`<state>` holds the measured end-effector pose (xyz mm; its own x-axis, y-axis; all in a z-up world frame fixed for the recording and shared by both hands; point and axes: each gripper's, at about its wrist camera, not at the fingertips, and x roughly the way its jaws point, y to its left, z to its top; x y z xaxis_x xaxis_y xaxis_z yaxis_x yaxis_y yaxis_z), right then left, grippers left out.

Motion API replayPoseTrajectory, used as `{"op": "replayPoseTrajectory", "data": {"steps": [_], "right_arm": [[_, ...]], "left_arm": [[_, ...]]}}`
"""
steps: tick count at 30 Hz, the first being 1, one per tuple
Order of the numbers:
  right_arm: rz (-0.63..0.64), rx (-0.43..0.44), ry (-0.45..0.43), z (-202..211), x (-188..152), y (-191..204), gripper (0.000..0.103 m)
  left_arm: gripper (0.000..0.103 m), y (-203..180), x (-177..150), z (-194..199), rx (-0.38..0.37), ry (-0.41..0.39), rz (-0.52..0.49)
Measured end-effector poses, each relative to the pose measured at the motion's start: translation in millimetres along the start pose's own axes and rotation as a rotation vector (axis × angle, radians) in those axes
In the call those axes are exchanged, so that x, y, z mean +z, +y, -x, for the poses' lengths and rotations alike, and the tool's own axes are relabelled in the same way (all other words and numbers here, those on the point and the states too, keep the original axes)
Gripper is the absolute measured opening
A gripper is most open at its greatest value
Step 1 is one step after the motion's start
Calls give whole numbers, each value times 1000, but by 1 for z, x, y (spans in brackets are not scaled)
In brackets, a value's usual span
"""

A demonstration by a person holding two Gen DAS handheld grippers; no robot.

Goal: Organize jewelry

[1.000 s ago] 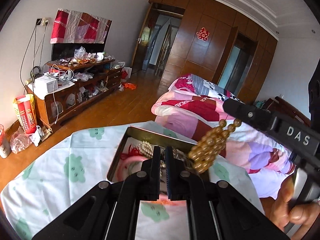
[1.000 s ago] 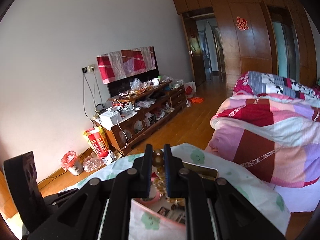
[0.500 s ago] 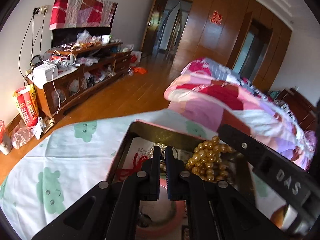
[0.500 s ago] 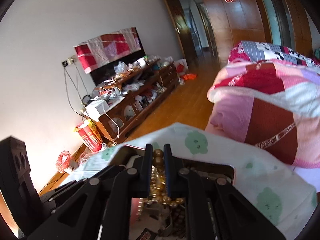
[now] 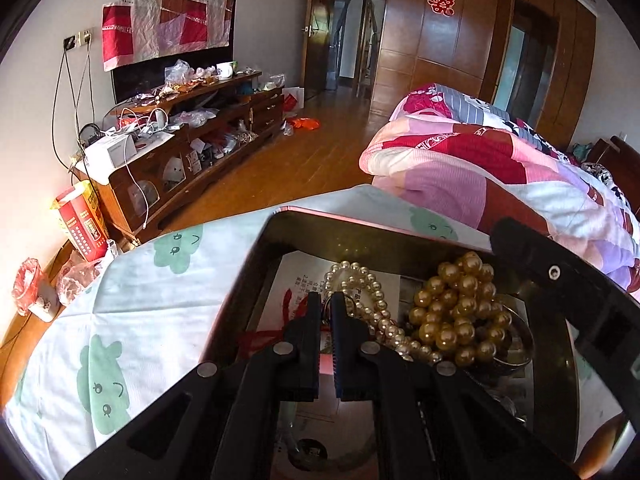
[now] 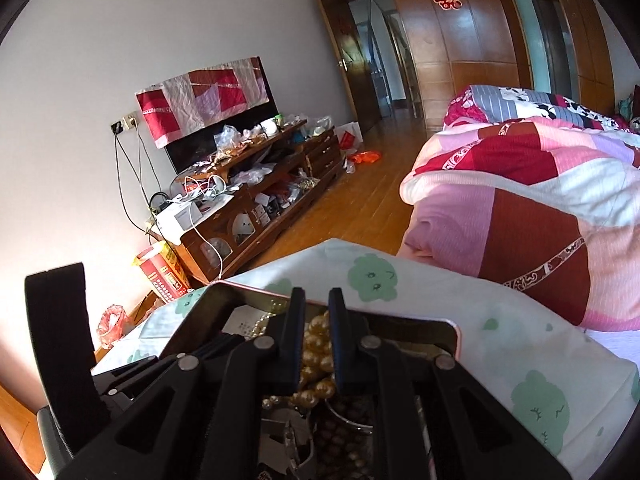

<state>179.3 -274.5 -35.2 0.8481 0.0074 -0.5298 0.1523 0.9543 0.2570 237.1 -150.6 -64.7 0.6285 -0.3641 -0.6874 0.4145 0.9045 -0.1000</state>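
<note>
Two bead strands lie in your tin (image 5: 280, 236) on the clothed bench (image 5: 132, 308): gold beads (image 5: 456, 312) heaped toward the tin's right side, and a pearl strand (image 5: 372, 304) running from the tin's far wall back toward you. Your left gripper (image 5: 326, 320) is pinched together over the tin, with nothing clearly between its tips. Your right gripper (image 6: 316, 320) is easing apart, with the gold beads between its fingers. Only the left view shows the pearls clearly; the right view shows darker brown beads (image 6: 348, 436) below.

Two close wrist views, shared tin (image 5: 280, 216)
</note>
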Motion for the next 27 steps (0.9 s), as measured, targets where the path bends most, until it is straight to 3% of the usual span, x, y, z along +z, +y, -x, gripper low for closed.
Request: {"op": "replayPoseTrajectory", "data": {"steps": [1, 2, 4, 10, 12, 14, 17, 22, 27], "right_arm": [[1, 1, 3, 0, 0, -1, 25], [-4, 6, 8, 0, 1, -1, 46], [-20, 25, -4, 1, 2, -1, 76], [-70, -5, -90, 25, -2, -11, 78], [-98, -28, -106, 32, -6, -18, 78], [-116, -49, -117, 39, -12, -23, 78], [-115, -97, -128, 46, -18, -25, 78], [-114, -157, -134, 52, -26, -26, 78], [-100, -178, -106, 55, -35, -25, 78]], "left_arm": [[4, 0, 1, -2, 3, 0, 0], [4, 0, 1, -2, 7, -1, -1], [4, 2, 6, -6, 24, 1, -7], [9, -1, 6, -7, 27, 20, 1], [33, -2, 6, -6, 4, 33, 11], [46, -9, 4, 0, -21, 32, 7], [71, -17, 2, 12, 40, -14, -29], [73, -13, -5, 22, 50, -13, 21], [73, -5, -16, 31, 112, 6, 46]]}}
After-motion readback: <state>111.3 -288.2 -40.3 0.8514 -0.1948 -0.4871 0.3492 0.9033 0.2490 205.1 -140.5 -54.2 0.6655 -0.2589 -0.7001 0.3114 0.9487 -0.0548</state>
